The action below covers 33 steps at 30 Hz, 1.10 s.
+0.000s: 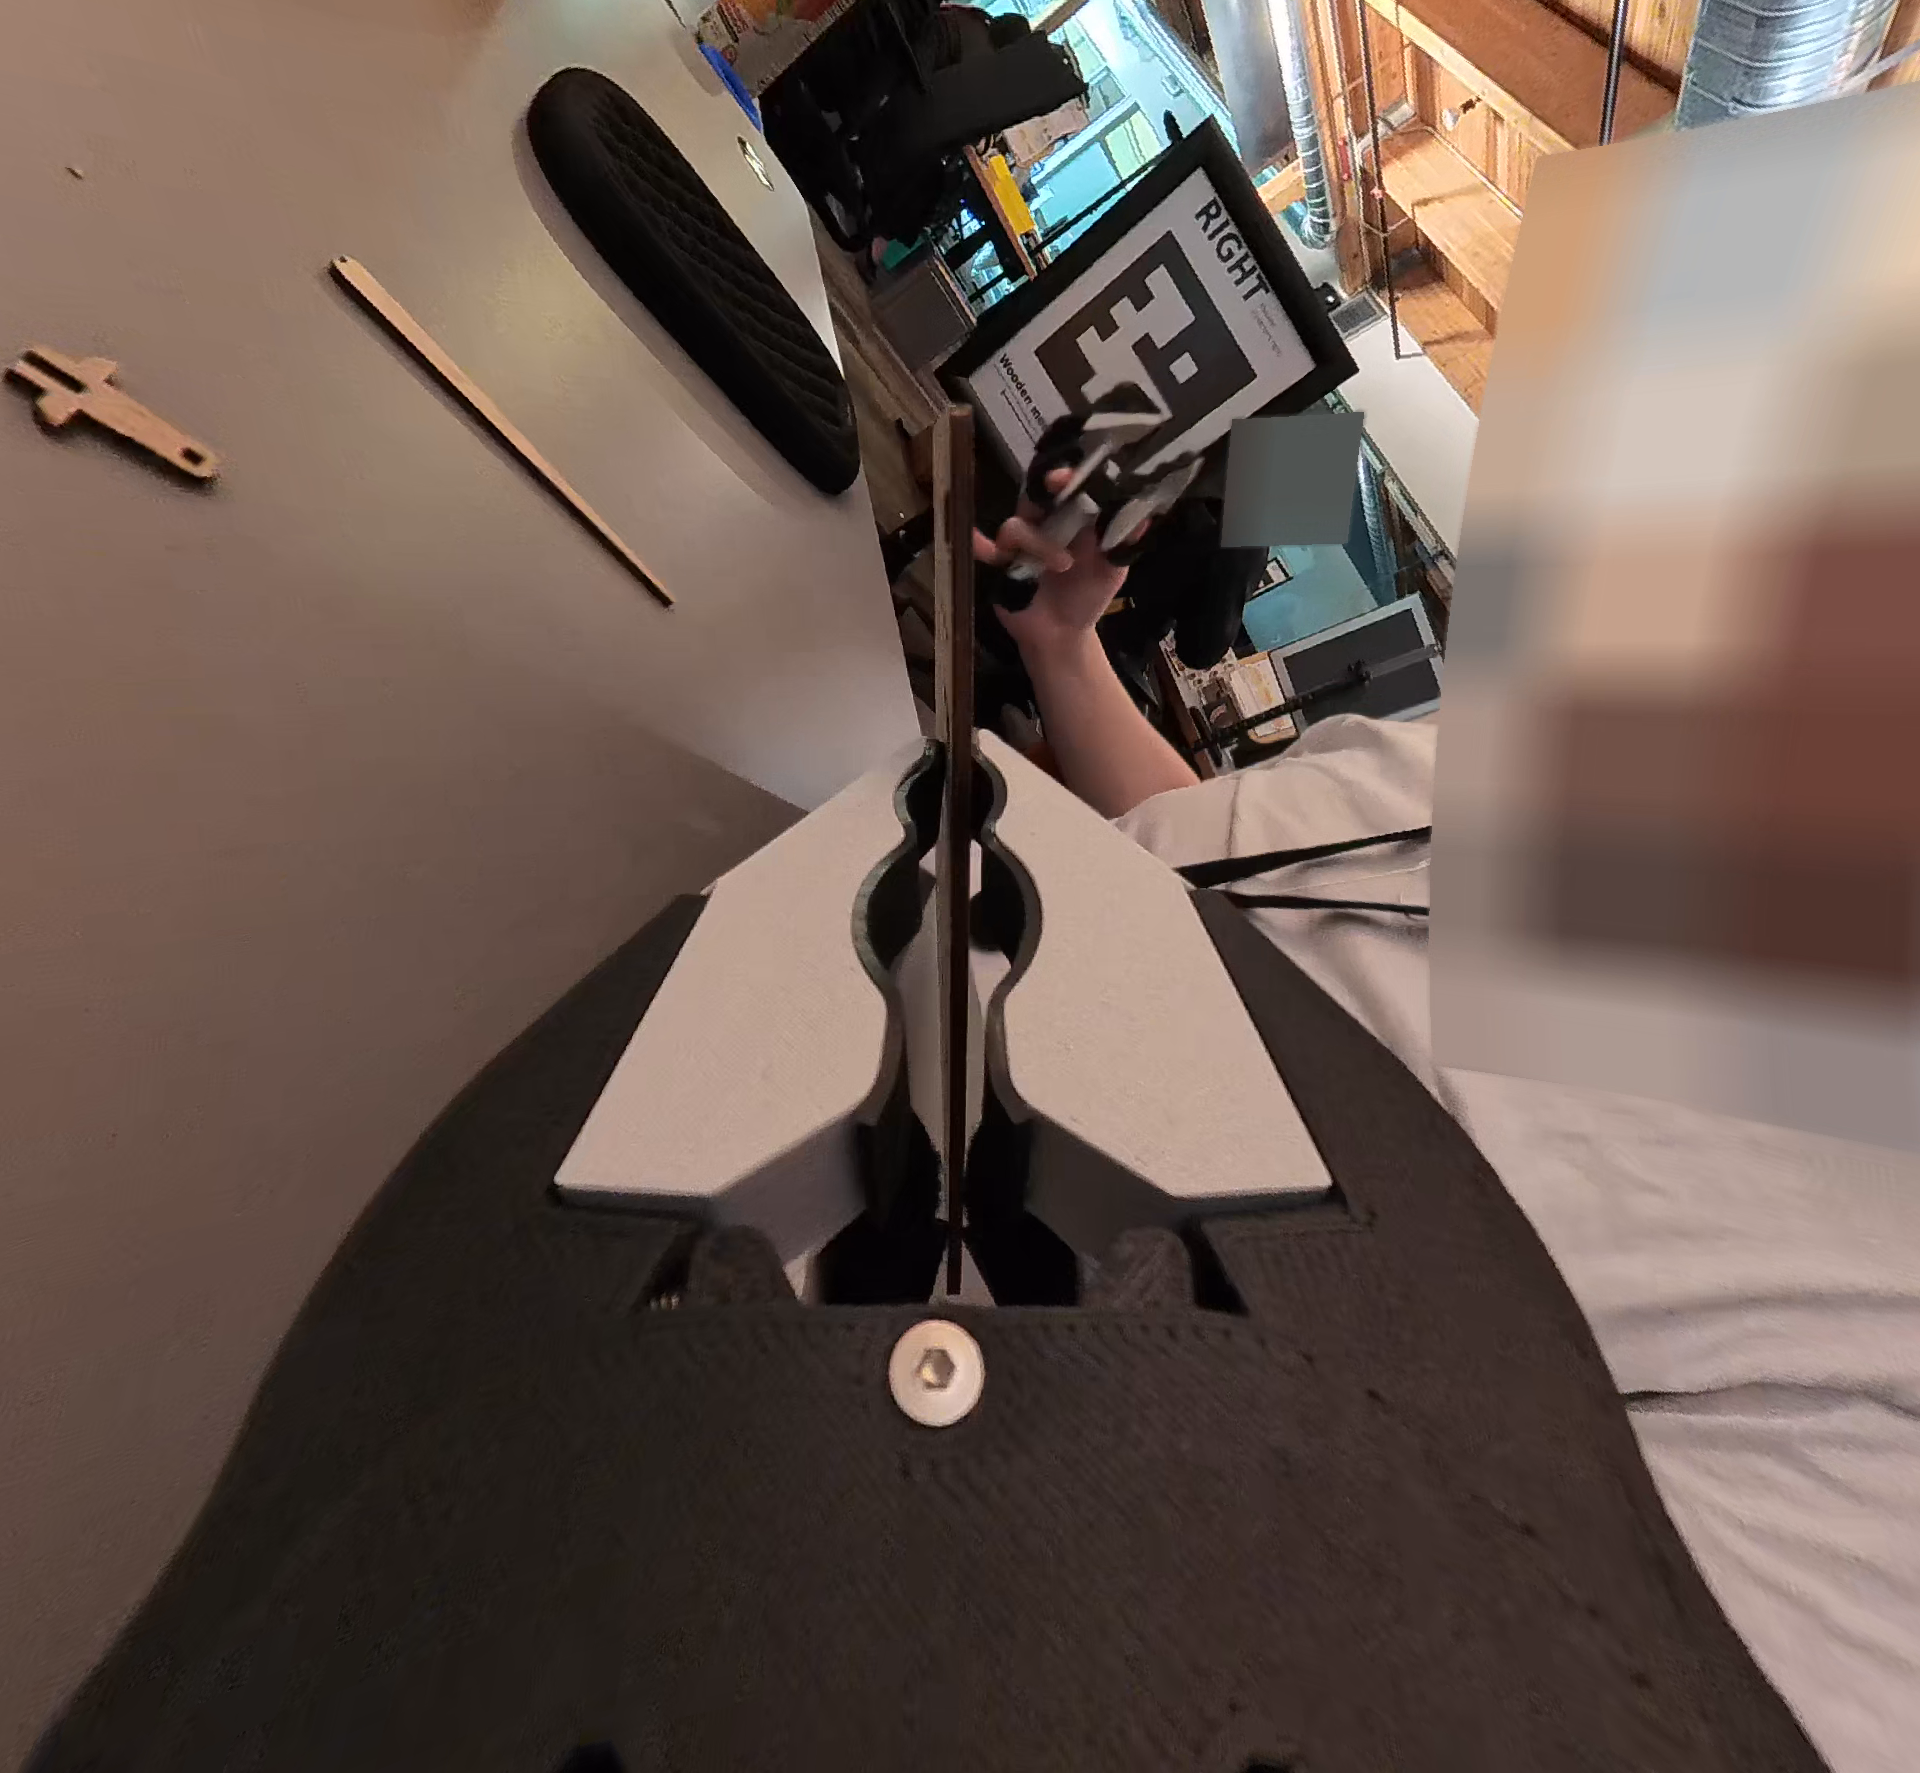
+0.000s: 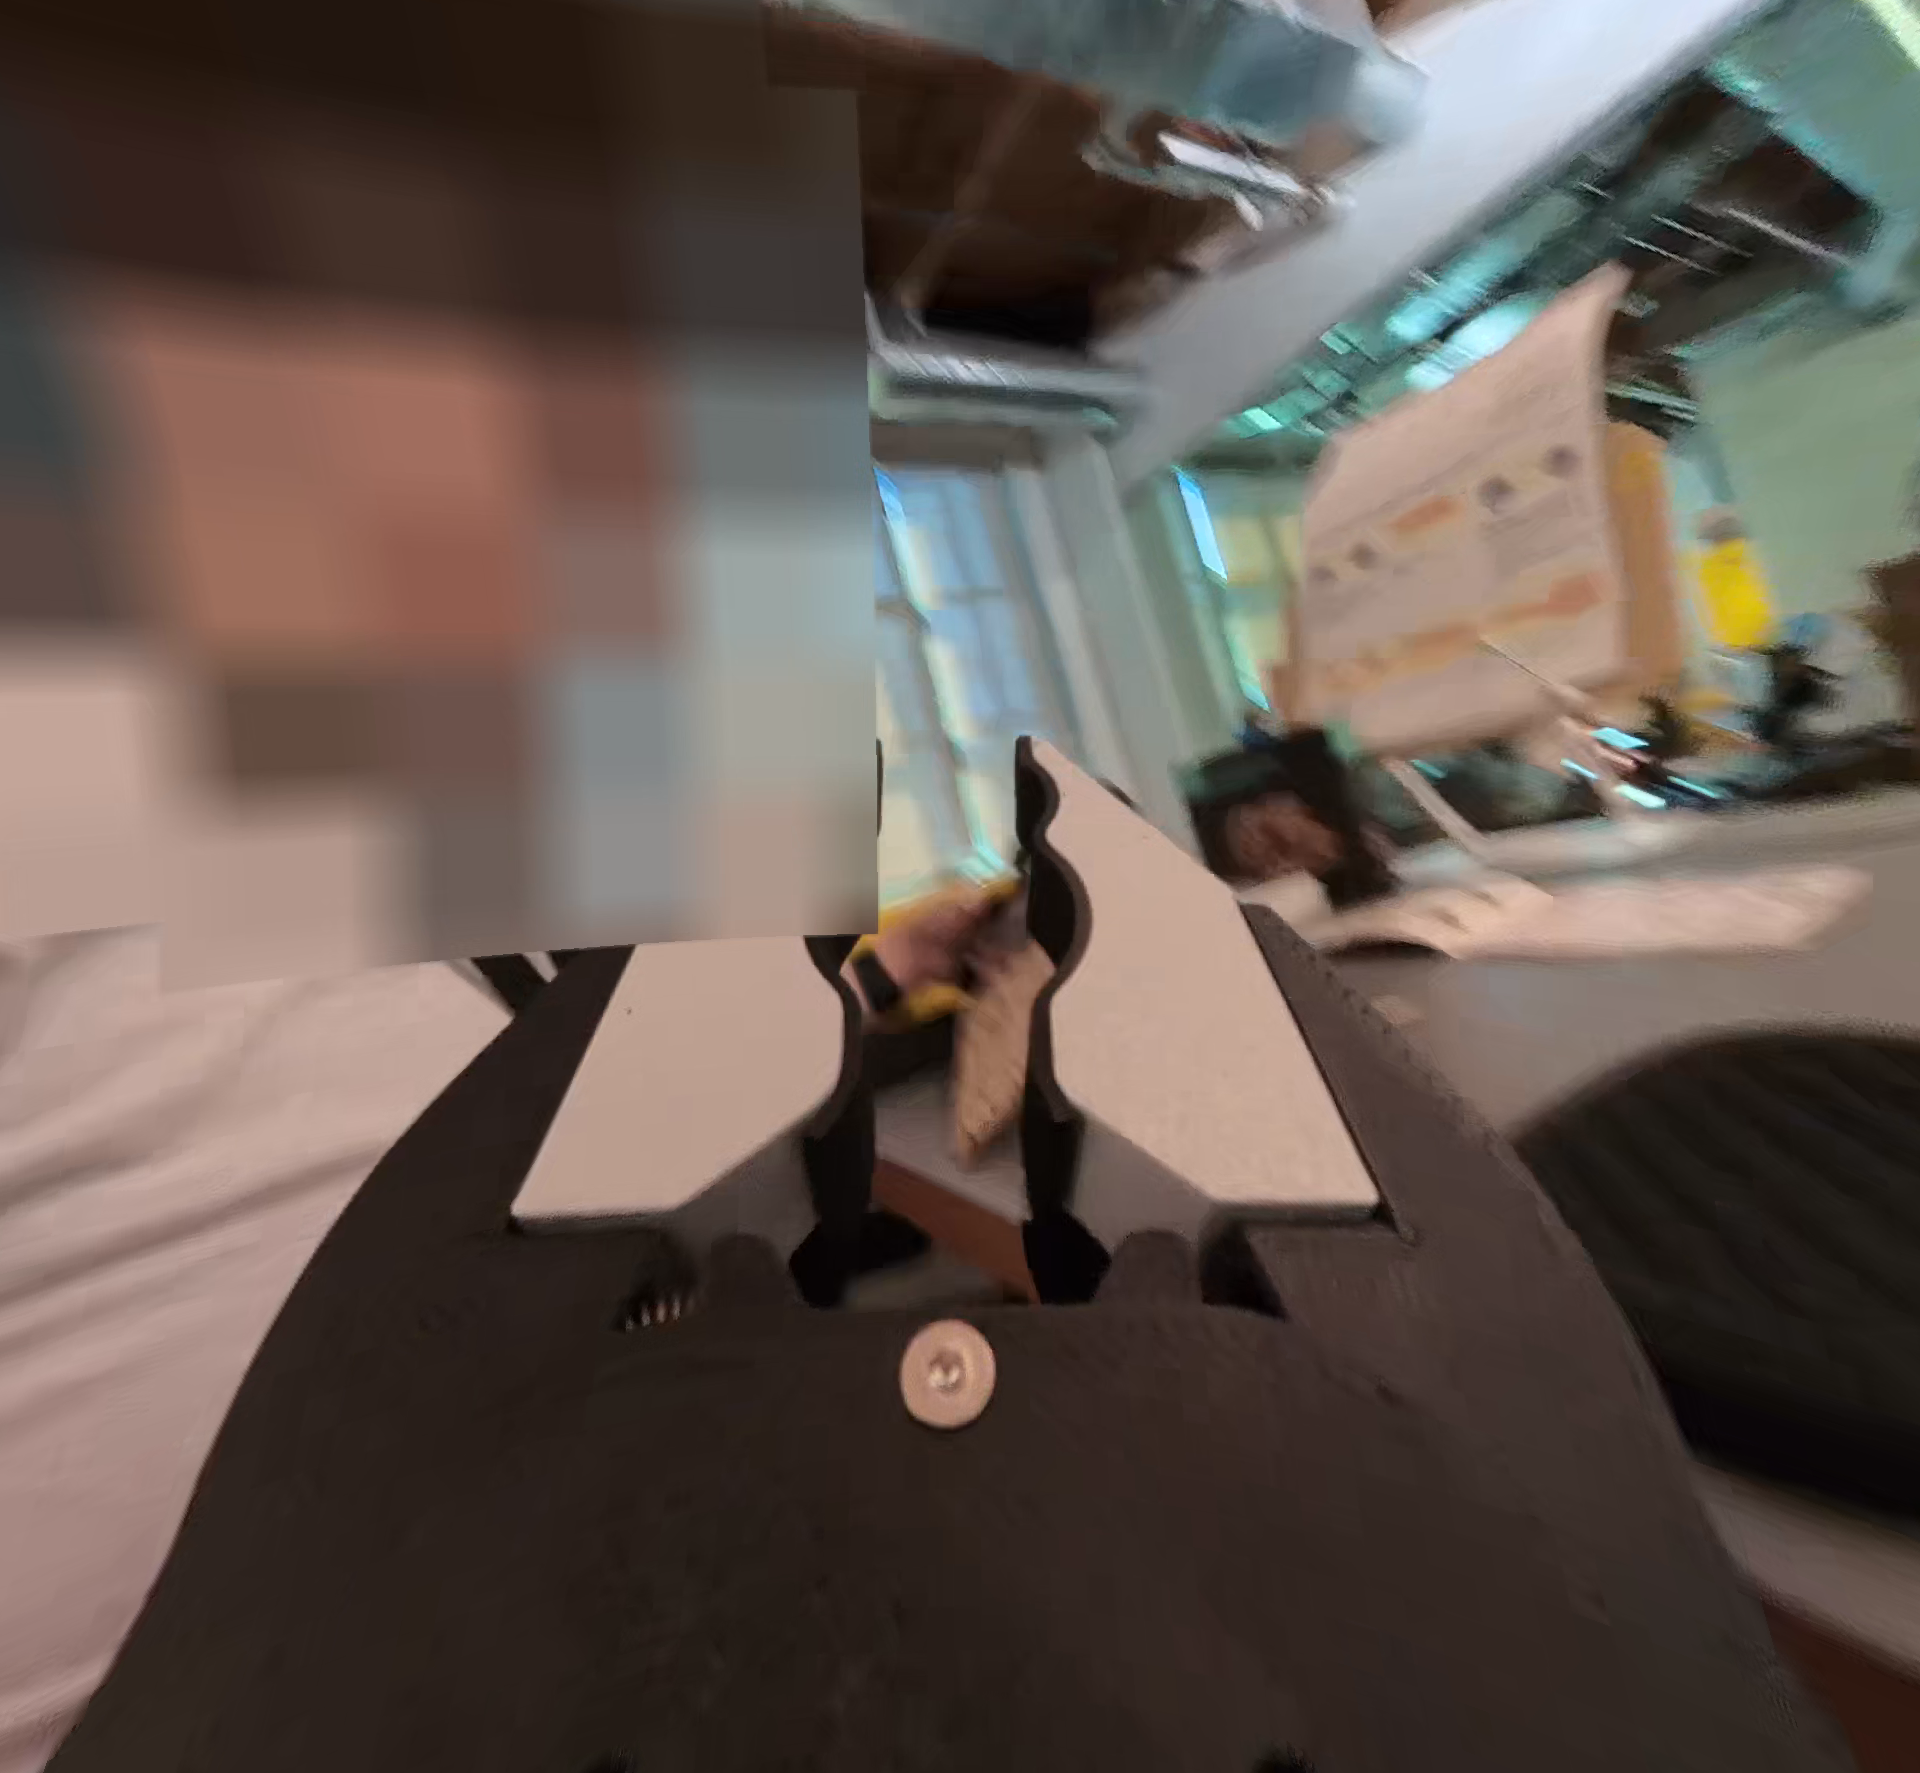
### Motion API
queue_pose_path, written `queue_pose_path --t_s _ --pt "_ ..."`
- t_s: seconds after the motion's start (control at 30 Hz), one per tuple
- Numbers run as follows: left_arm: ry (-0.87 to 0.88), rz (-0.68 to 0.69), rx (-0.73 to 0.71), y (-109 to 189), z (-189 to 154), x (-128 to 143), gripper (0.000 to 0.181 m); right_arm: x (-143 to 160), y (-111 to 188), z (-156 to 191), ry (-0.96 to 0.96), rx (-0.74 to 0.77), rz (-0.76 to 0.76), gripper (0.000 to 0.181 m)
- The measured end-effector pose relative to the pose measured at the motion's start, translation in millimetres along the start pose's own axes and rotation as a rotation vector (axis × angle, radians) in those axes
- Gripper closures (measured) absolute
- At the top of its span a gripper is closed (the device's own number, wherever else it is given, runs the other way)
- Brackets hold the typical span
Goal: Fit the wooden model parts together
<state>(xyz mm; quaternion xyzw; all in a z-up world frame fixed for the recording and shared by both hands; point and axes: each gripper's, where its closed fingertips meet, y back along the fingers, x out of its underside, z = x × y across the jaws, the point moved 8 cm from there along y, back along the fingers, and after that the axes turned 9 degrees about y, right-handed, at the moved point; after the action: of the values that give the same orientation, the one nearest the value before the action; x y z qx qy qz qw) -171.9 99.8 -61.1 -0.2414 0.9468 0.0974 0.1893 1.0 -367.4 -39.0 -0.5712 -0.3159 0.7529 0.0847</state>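
Edgewise, the left gripper (image 1: 954,767) pinches a thin wooden sheet (image 1: 954,643); the right gripper (image 2: 945,892) gapes empty; a wooden strip (image 1: 499,430) and a cross-shaped piece (image 1: 104,414) lie on the table (image 1: 312,788).

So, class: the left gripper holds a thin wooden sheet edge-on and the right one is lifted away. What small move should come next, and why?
Probably bring the right gripper down to the table to pick up a loose part, perhaps the long wooden strip. Its jaws are open and hold nothing, while the left gripper is shut on the wooden sheet, which has nothing fitted to it yet.
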Motion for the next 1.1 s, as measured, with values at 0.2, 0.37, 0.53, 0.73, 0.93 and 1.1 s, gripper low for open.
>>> queue_pose_path --t_s 0.2,0.37,0.53,0.73,0.93,1.1 --pt "-0.019 0.021 0.006 -2.5 -6.7 0.6 0.180 13.0 51.6 5.8 0.129 0.322 -0.005 0.157" --pt "-0.028 0.032 0.014 -4.8 -10.1 0.0 0.180 27.2 100.8 -8.5 0.143 0.633 0.041 0.153" --pt "-0.023 0.054 0.019 -9.6 -9.5 0.0 0.180 48.9 120.6 -12.6 0.052 0.694 0.189 0.153" --pt "-0.012 0.056 0.027 -13.6 -8.0 0.1 0.180 53.5 125.1 -19.2 0.110 0.699 0.327 0.153" --pt "-0.027 0.046 0.019 -11.3 -9.3 -1.4 0.180 23.1 148.0 -11.3 0.208 0.755 0.178 0.157" --pt "-0.018 0.022 0.013 -5.7 -7.0 -3.7 0.180 34.7 133.5 -10.1 0.171 0.670 0.290 0.155"
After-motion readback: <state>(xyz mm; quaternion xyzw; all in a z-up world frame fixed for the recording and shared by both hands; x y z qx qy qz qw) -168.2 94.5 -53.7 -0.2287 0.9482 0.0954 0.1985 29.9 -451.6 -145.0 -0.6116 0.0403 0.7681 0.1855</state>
